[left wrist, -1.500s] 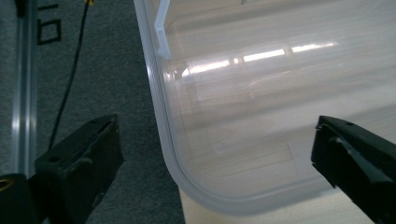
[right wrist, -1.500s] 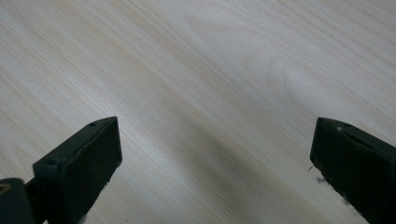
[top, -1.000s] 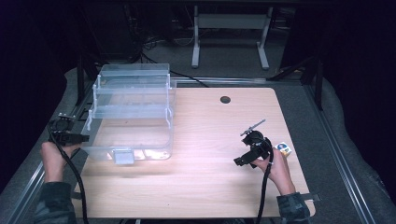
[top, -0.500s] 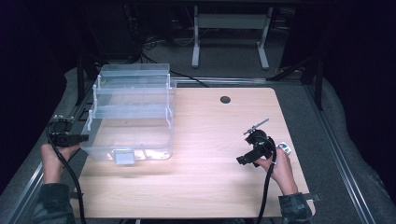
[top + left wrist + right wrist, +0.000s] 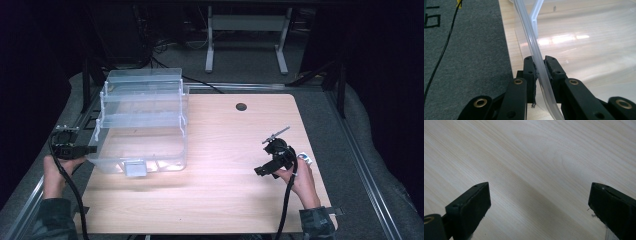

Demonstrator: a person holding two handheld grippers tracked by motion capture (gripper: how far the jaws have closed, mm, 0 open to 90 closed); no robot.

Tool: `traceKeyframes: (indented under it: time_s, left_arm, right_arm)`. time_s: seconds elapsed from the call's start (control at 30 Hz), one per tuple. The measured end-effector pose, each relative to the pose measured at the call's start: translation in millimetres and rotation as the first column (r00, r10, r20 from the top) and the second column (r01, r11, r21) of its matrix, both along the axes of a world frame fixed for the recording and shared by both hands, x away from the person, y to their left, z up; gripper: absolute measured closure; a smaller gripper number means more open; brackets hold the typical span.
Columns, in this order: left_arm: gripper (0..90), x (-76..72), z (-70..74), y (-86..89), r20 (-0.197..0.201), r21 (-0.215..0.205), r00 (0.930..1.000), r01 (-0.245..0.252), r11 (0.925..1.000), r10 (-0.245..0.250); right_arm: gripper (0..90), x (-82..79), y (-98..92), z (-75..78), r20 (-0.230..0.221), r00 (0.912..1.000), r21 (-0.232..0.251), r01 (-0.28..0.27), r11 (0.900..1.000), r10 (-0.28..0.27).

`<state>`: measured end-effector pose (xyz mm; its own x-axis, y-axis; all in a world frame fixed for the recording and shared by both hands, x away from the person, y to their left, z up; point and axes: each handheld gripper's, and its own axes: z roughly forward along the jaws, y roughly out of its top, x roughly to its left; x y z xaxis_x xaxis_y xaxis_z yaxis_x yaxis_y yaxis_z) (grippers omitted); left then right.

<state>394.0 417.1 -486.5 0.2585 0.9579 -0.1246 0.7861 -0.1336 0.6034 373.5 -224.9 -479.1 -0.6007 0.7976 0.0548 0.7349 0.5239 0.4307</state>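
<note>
Clear, stiff, light plastic, the tiered box (image 5: pixel 142 122) at the surface's (image 5: pixel 225 200) left edge looks slippery, so the left claw (image 5: pixel 539 65) pinches its thin rim while the right claw (image 5: pixel 537 205) gapes empty.

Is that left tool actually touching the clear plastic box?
Touching. The left gripper view shows the left tool with both black jaws pressed against the thin rim of the clear plastic box, no gap either side.
</note>
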Motion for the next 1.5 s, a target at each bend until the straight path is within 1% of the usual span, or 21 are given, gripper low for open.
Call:
traceKeyframes:
  time_s: [0.13,0.17,0.23,0.27,0.3,0.5,0.57,0.67,0.8,0.97,1.1,1.27,1.4,1.47,1.5]
  left_arm:
    - [78.3,-0.8,-0.4,-2.8,-0.003,-0.004,0.9999,0.016,0.9999,-0.016]
    - [78.1,-1.0,-0.4,-3.6,-0.002,-0.002,0.9998,0.019,0.9998,-0.019]
    - [77.8,-1.4,-0.1,-6.1,0.001,0.01,0.9996,0.027,0.9996,-0.027]
    - [77.6,-1.7,0.2,-7.4,0.003,0.025,0.9992,0.039,0.9989,-0.039]
    - [77.3,-2.0,0.6,-8.7,0.003,0.034,0.9989,0.047,0.9983,-0.047]
    - [76.5,-2.6,1.0,-16.8,0.008,0.054,0.9978,0.066,0.9964,-0.066]
    - [76.2,-2.4,1.2,-19.1,0.006,0.057,0.9972,0.075,0.9956,-0.075]
    - [75.9,-2.1,0.8,-22.4,0.011,0.054,0.9963,0.084,0.995,-0.085]
    - [75.5,-1.7,0.6,-27.8,0.015,0.057,0.9949,0.099,0.9935,-0.1]
    - [75.3,-1.7,1.6,-37.8,0.005,0.065,0.9945,0.104,0.9925,-0.105]
    - [74.6,-1.3,1.5,-46.9,0.008,0.069,0.9924,0.122,0.9902,-0.122]
    - [73.8,-0.2,1.6,-58.4,0.013,0.083,0.9873,0.157,0.9841,-0.159]
    - [73.6,0.3,2.1,-67.3,0.01,0.089,0.9842,0.175,0.9805,-0.177]
    - [73.5,0.3,2.2,-69.1,0.009,0.088,0.9841,0.176,0.9804,-0.178]
    - [73.4,0.4,2.4,-73.2,0.008,0.094,0.9828,0.183,0.9786,-0.185]
  right_arm:
    - [4.2,0.5,1.0,-0.9,-0.005,1.0,0.003,0.001,1.0,-0.001]
    - [4.4,0.9,1.8,-1.8,-0.004,1.0,-0.006,-0.001,1.0,0.001]
    - [4.8,1.2,4.0,-3.4,-0.009,0.9999,-0.021,-0.005,1.0,0.005]
    - [4.8,1.4,4.9,-4.0,-0.019,0.9998,-0.018,-0.008,1.0,0.008]
    - [4.6,1.5,5.5,-4.7,-0.016,0.9998,-0.016,-0.012,1.0,0.012]
    - [4.0,1.8,4.6,-4.7,-0.017,0.9997,-0.018,-0.017,1.0,0.017]
    - [4.0,2.0,3.9,-4.6,-0.013,0.9998,-0.028,-0.014,1.0,0.013]
    - [4.0,2.1,3.8,-4.7,-0.019,0.9998,-0.014,-0.011,1.0,0.01]
    - [4.1,2.0,5.7,-5.2,-0.021,0.9997,-0.025,-0.012,1.0,0.011]
    - [4.1,2.1,4.6,-5.3,-0.025,0.9997,-0.022,-0.008,1.0,0.007]
    - [4.1,2.2,4.1,-5.3,-0.026,0.9996,-0.027,-0.007,1.0,0.006]
    - [4.1,2.6,3.3,-5.7,-0.028,0.9996,-0.028,-0.005,1.0,0.004]
    - [4.2,2.8,2.5,-5.8,-0.031,0.9995,-0.027,-0.001,1.0,0.001]
    - [4.2,2.8,2.5,-5.7,-0.032,0.9995,-0.027,-0.002,1.0,0.001]
    - [4.2,2.8,2.5,-5.7,-0.032,0.9995,-0.027,-0.002,1.0,0.001]
